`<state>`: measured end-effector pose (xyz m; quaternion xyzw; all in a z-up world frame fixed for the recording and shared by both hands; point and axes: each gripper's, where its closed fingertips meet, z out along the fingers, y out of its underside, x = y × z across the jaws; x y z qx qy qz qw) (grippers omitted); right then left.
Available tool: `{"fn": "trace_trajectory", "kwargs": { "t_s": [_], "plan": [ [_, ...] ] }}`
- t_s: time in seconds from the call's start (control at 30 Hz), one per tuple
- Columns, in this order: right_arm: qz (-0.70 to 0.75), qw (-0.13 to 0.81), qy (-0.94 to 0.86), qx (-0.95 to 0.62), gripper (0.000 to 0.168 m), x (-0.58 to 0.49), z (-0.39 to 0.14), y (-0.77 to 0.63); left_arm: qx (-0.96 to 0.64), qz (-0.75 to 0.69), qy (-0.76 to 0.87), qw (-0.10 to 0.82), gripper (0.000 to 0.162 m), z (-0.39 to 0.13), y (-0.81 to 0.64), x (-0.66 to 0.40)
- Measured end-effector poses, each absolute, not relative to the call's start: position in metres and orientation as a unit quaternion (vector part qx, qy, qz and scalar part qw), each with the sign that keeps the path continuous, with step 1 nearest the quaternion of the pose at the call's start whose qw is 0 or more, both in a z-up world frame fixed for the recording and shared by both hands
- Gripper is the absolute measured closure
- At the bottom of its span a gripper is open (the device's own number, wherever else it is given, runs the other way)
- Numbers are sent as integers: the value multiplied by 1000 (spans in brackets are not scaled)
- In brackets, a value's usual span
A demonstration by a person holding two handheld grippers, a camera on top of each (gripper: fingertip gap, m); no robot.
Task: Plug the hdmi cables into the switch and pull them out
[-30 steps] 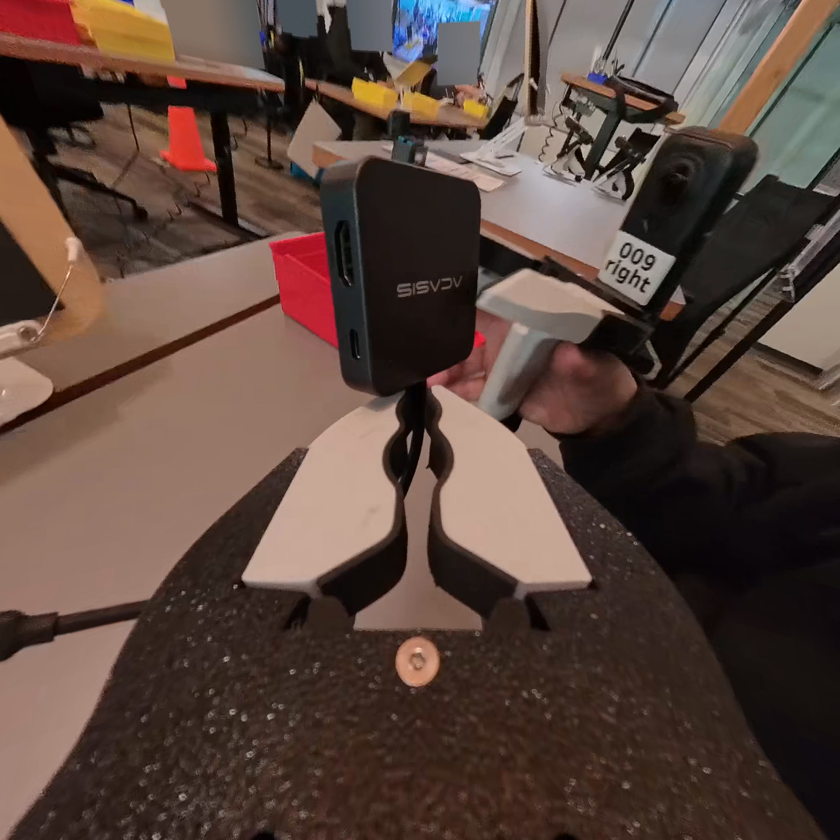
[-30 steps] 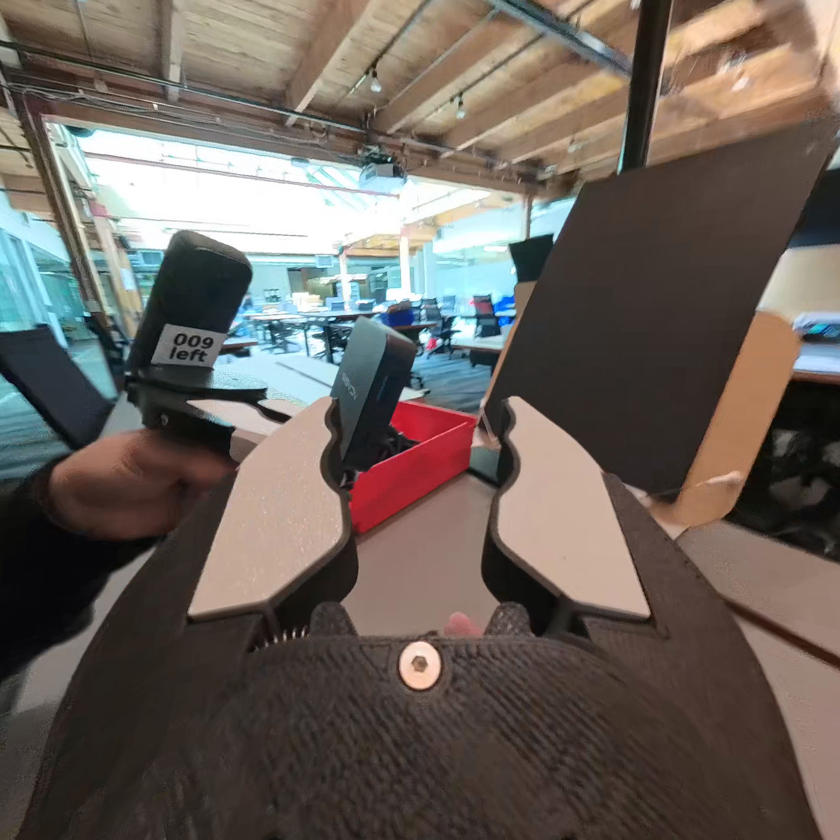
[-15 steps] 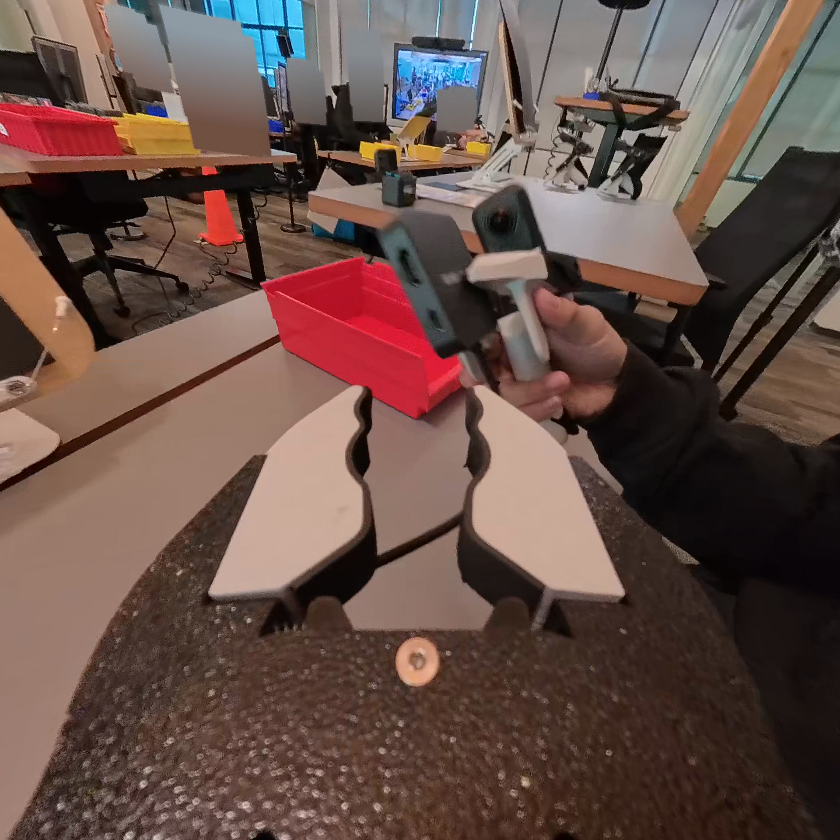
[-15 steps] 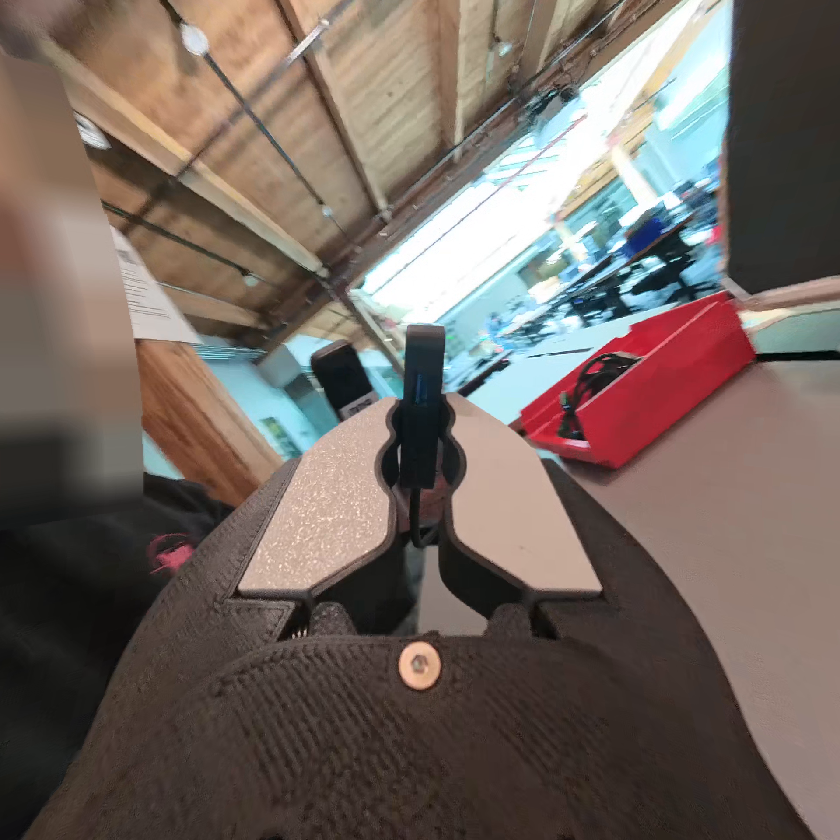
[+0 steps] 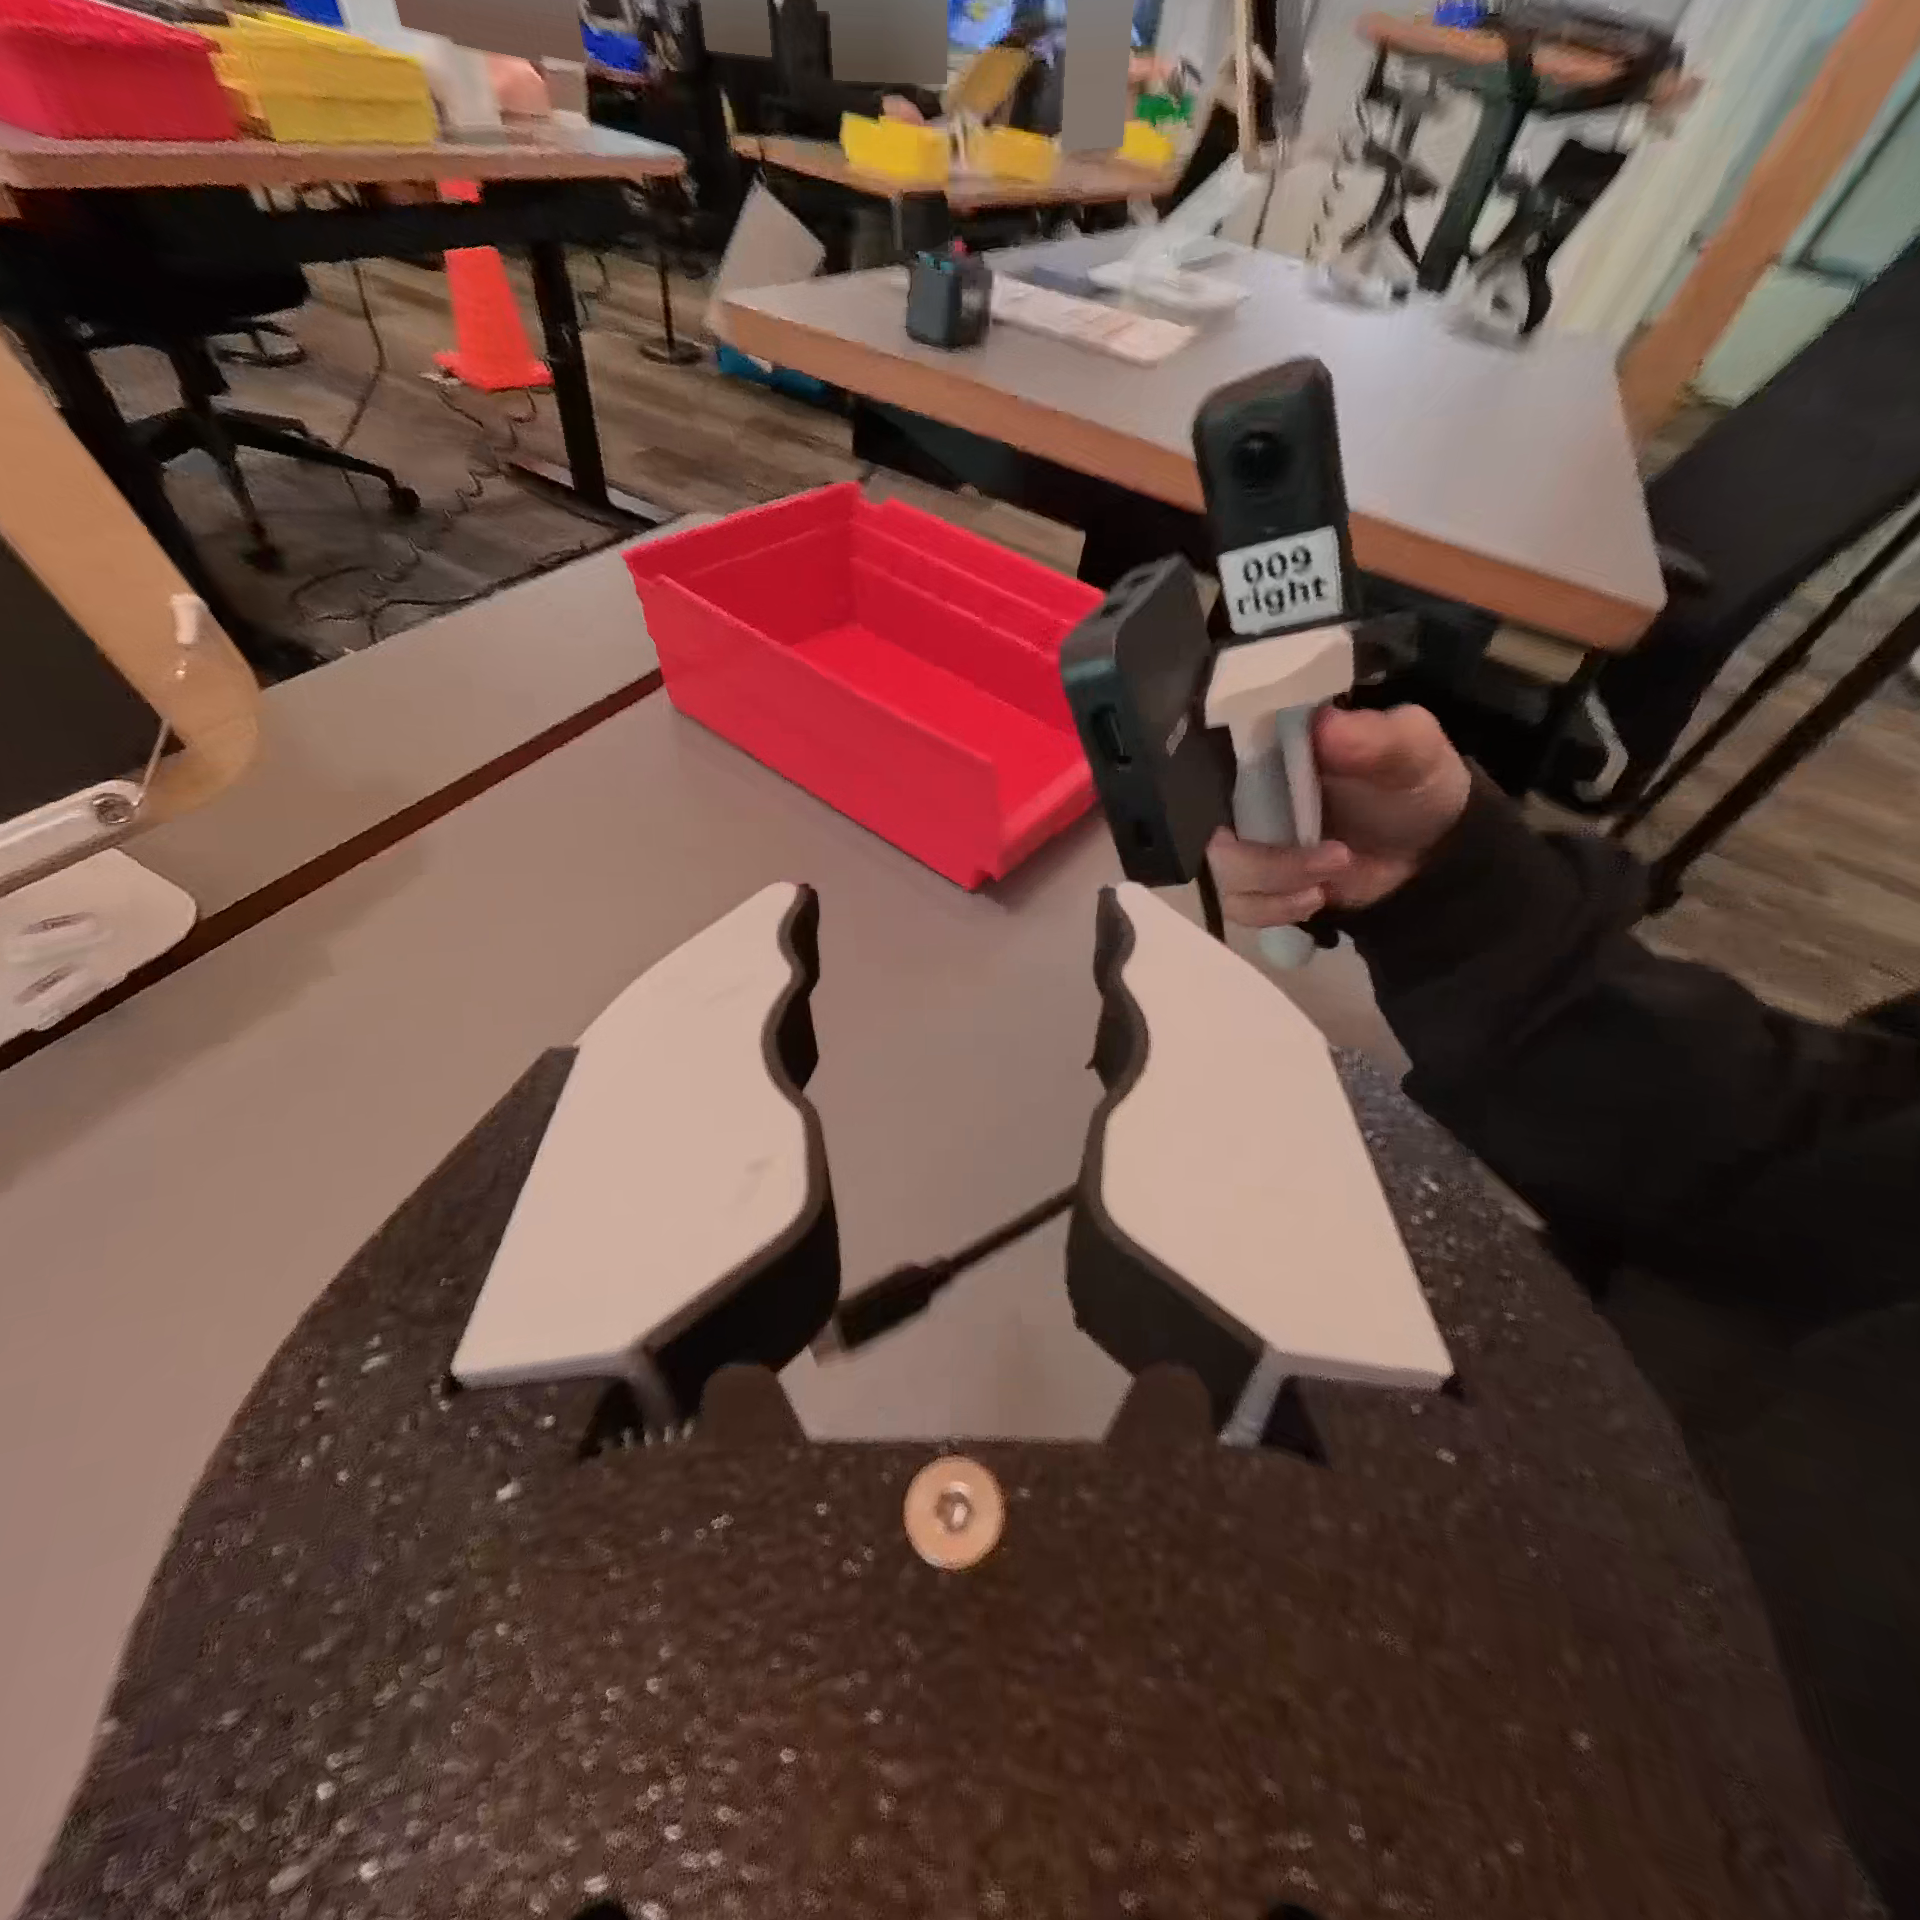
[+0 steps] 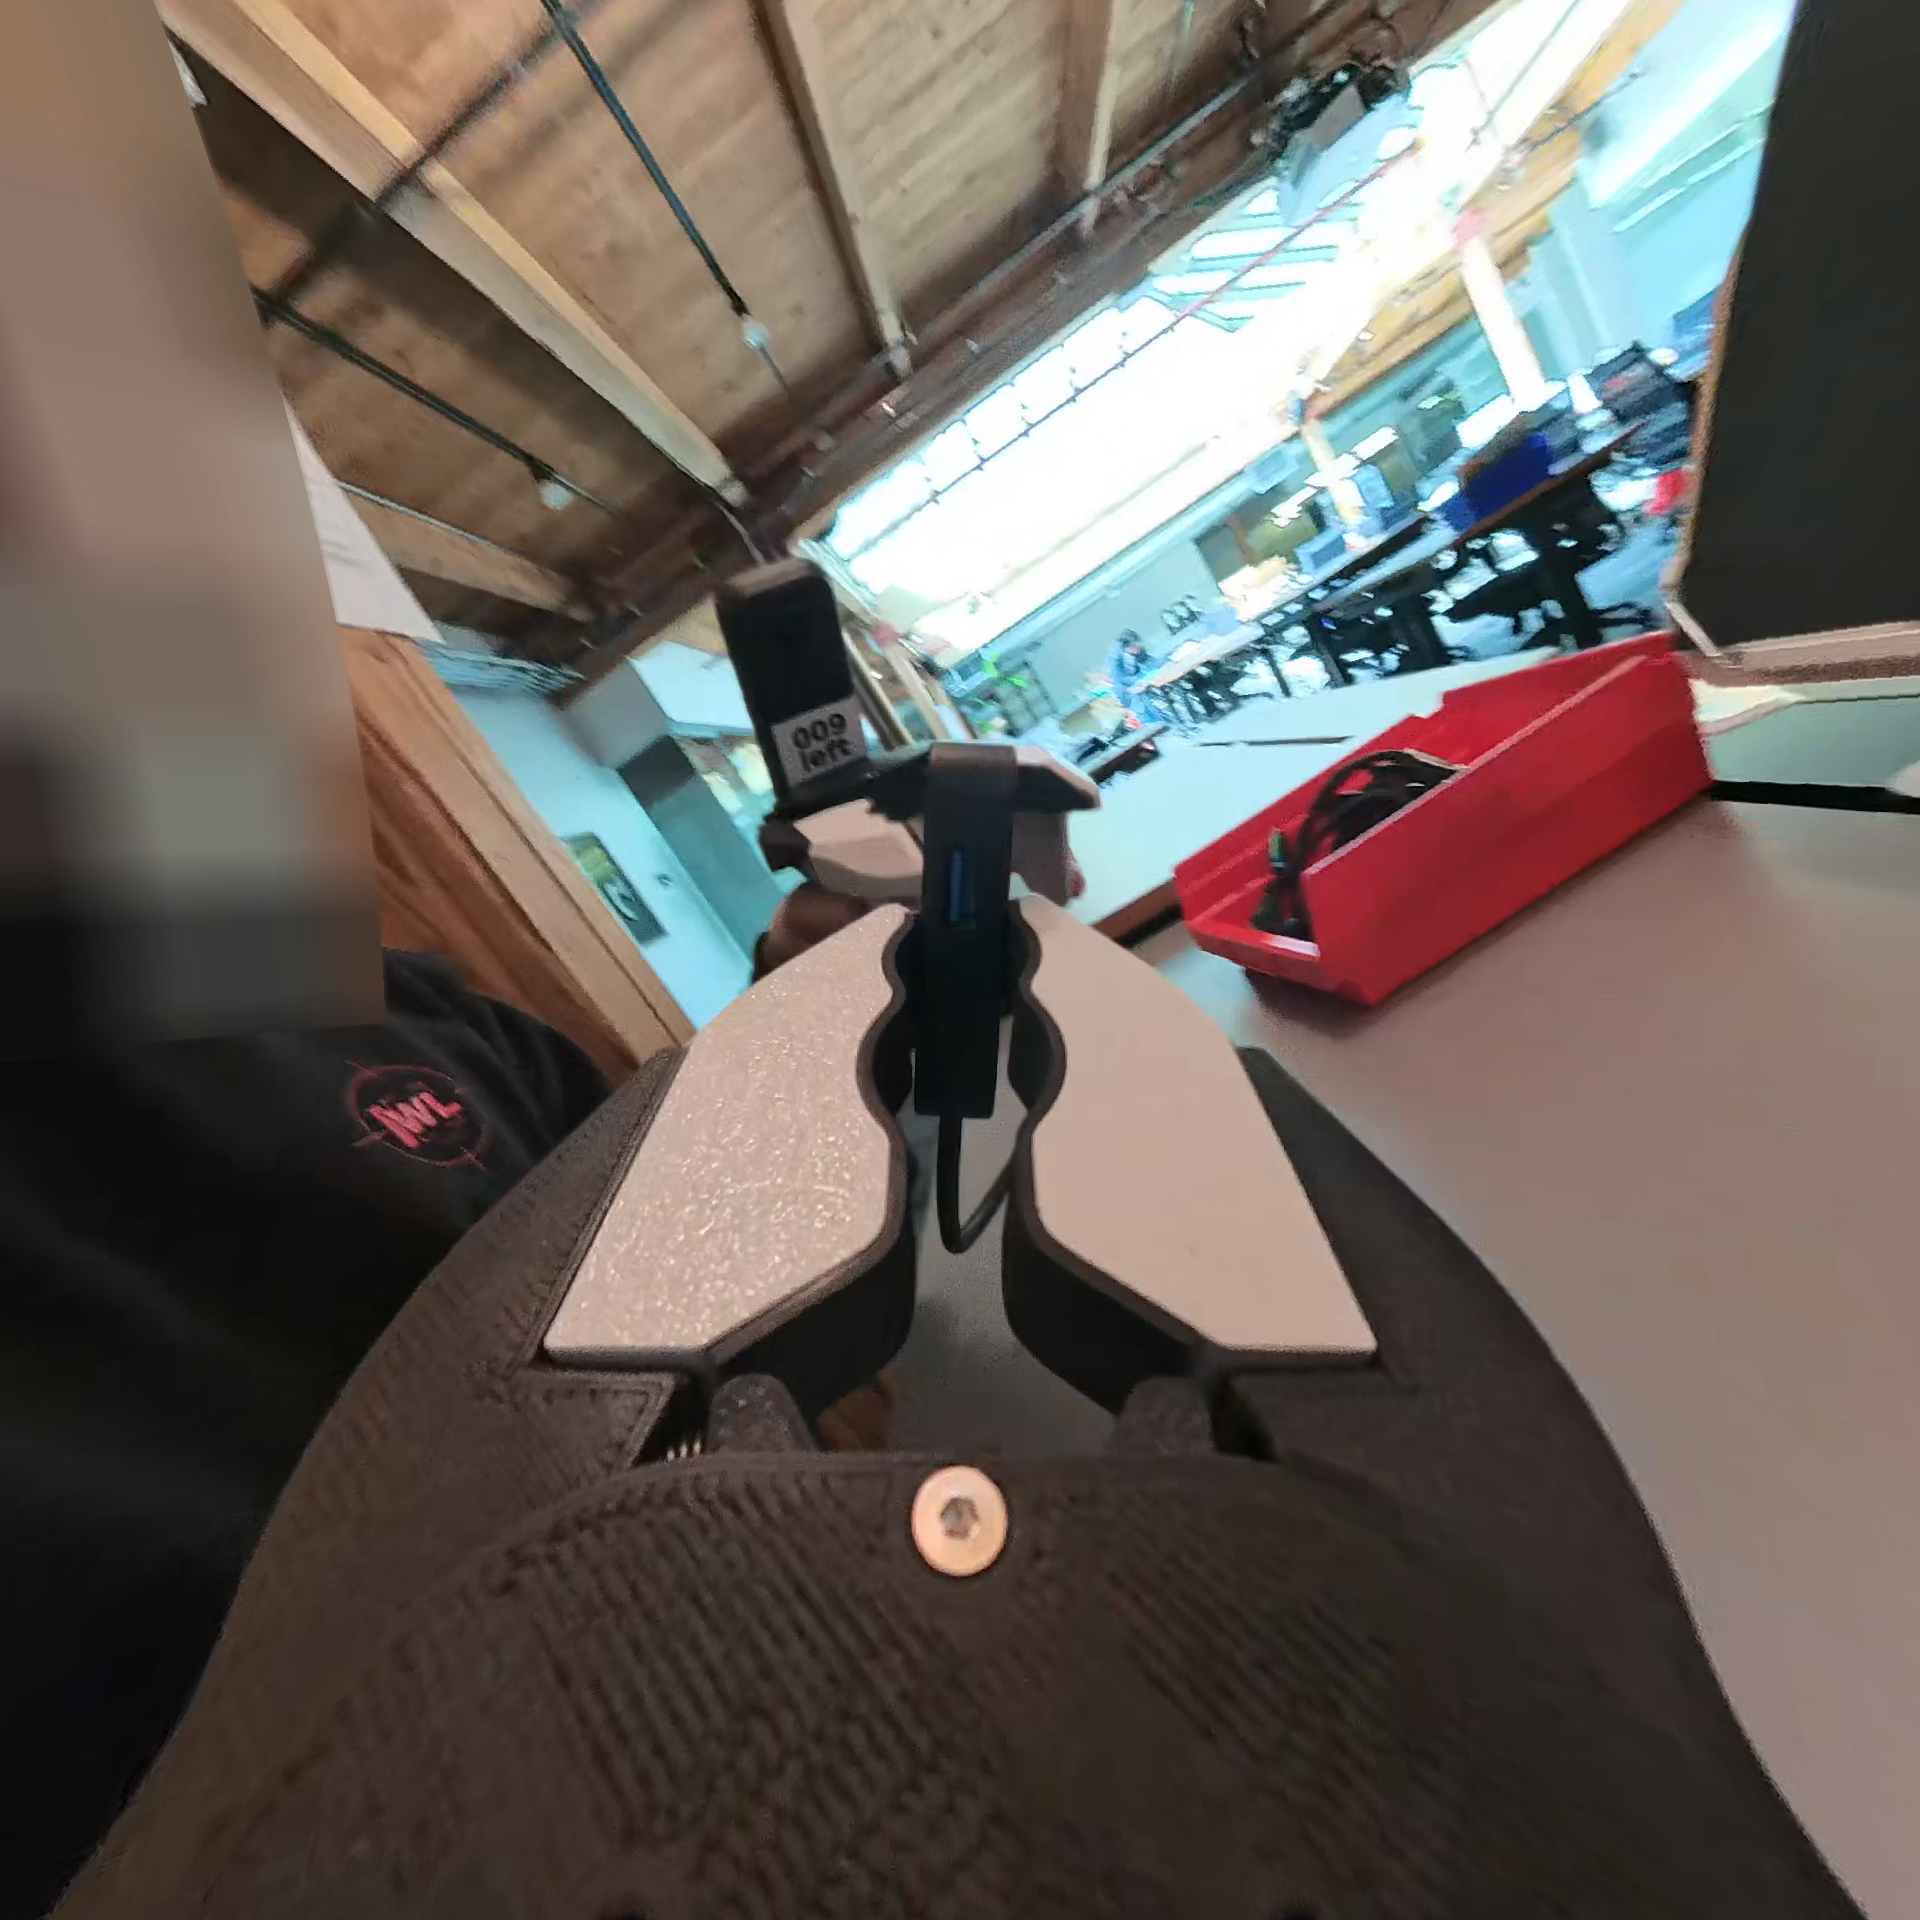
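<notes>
My right gripper (image 6: 961, 951) is shut on the black switch (image 6: 964, 914), which it holds edge-on above the table. The switch's short cable (image 6: 961, 1195) hangs between the fingers. In the left wrist view the switch (image 5: 1143, 738) shows at the right, gripped by the right gripper (image 5: 1205, 717) in a person's hand. My left gripper (image 5: 956, 914) is open and empty over the grey table (image 5: 312, 1091). A black cable plug (image 5: 894, 1304) lies on the table between its fingers. More black cables (image 6: 1340, 821) lie in the red bin (image 6: 1475, 862).
The red bin (image 5: 862, 675) stands on the table ahead of the left gripper. A dark board (image 6: 1829, 312) stands at the far right. A cardboard-coloured stand (image 5: 114, 613) is at the left edge. Other desks, chairs and an orange cone (image 5: 488, 312) lie beyond.
My left gripper has let go of the switch's cable and opened wide. My right gripper has closed on the switch and carried it off to the right of the left gripper.
</notes>
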<state>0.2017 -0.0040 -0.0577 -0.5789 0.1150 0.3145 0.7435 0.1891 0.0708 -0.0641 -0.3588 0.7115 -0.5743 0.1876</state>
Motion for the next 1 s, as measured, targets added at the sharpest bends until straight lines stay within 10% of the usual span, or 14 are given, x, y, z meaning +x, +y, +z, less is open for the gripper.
{"fn": "trace_trajectory", "kwargs": {
  "t_s": [0.23,0.37,0.53,0.73,1.0],
  "plan": [
    [331,713,103,-610,154,186,-65,3,-336,-654,674,71,109,-65,27,183],
    [325,698,97,-631,154,181,-75,11,-334,-692,639,-6,146,-74,18,183],
    [261,700,91,-658,151,188,-85,17,-363,-720,586,-81,148,-83,24,187],
    [-70,730,-55,-677,92,193,-76,6,-399,-735,510,-199,148,-91,35,188],
    [-105,662,-210,-712,84,174,-96,7,-377,-709,502,-321,148,-101,17,177]
  ]
}}
